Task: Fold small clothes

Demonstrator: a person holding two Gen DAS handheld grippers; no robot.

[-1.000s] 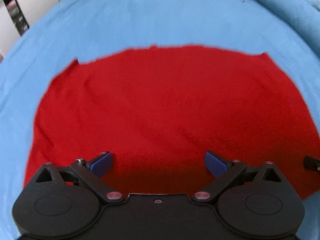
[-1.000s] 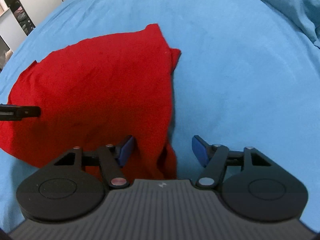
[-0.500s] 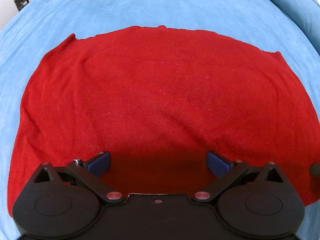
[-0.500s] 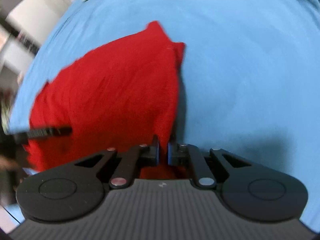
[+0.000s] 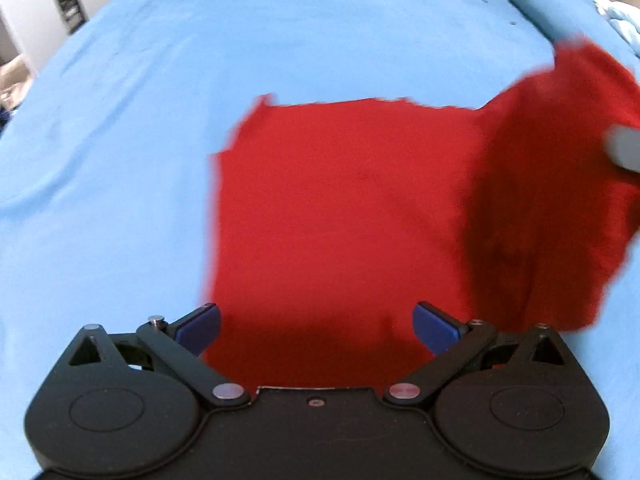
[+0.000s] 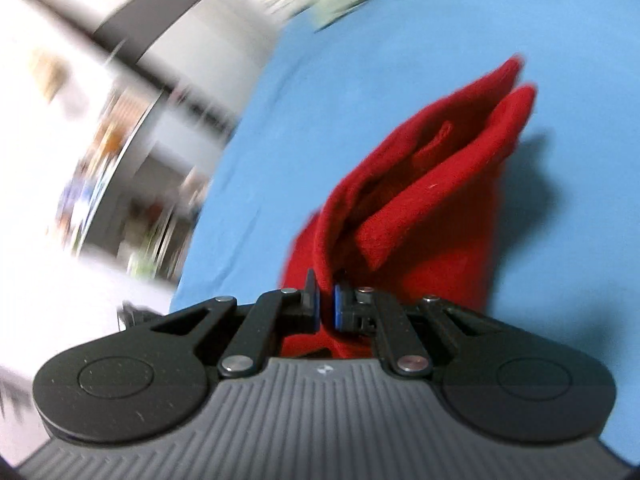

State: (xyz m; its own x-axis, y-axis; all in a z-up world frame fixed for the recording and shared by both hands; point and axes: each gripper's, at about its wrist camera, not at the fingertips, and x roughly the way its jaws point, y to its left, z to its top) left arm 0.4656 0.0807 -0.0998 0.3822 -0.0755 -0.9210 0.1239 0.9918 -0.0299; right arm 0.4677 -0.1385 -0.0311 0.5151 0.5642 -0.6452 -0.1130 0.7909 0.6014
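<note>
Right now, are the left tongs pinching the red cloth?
No, the left tongs are wide open above the red cloth, with both blue tips spread apart and gripping nothing.

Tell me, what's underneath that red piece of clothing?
The red garment lies on a blue bedsheet, which shows all around it. The right hand-held gripper lifts one side. Whatever lies beneath the flat part is covered, so I cannot tell.

red garment (image 5: 340, 208) between spread blue fingertips (image 5: 199, 322)
</note>
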